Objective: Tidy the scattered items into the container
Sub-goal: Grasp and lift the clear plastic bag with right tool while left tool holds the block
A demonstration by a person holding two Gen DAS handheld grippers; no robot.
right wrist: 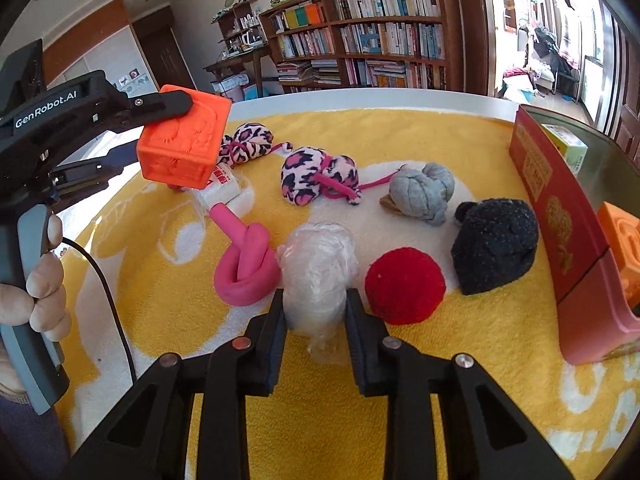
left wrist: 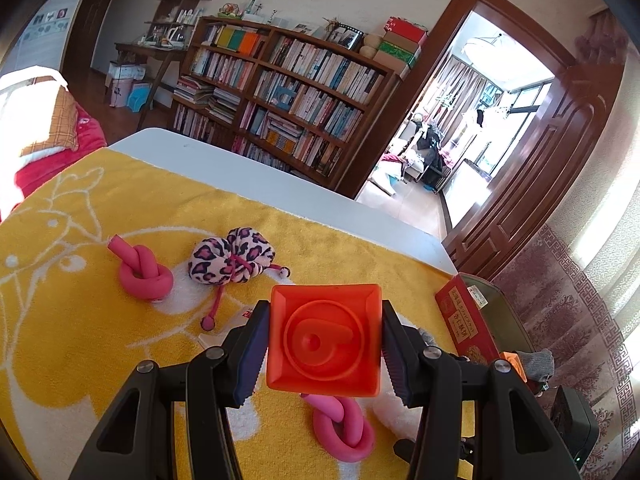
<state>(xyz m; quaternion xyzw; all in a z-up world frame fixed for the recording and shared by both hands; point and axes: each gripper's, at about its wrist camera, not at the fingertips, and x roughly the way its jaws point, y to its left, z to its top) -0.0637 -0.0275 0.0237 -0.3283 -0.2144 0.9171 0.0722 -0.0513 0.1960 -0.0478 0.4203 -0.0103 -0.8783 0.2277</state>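
My right tool (right wrist: 315, 312) is clamped on a crumpled clear plastic bundle (right wrist: 318, 268), pads pressing both its sides, the bundle low over the yellow towel (right wrist: 400, 400) that covers the bench (right wrist: 360, 98); I cannot tell whether it has left the cloth. My left tool (left wrist: 322, 344) grips an orange cube (left wrist: 325, 338) by two opposite faces; the right wrist view shows that cube raised clear of the towel at the far left, with a hand (right wrist: 44, 280) on the handle.

Just beside the bundle lie a pink knotted tube (right wrist: 246, 272) on its left and a red pom-pom (right wrist: 404, 286) on its right. Further out sit a dark knitted bundle (right wrist: 496, 246), a grey knotted cloth (right wrist: 424, 192), two leopard-print pouches (right wrist: 316, 178), and a small white packet (right wrist: 222, 188) under the raised cube. The left wrist view shows a second pink knot (left wrist: 145, 276) at the far end of the towel.

The red box (right wrist: 560, 240) stands at the towel's right edge, well apart from the left tool and nearer the right one. An orange block (right wrist: 624, 248) already sits beyond its near wall.

I judge the job early: one piece seems stowed, two are in my grips, and most remain scattered. Both loads must still travel right to the box.
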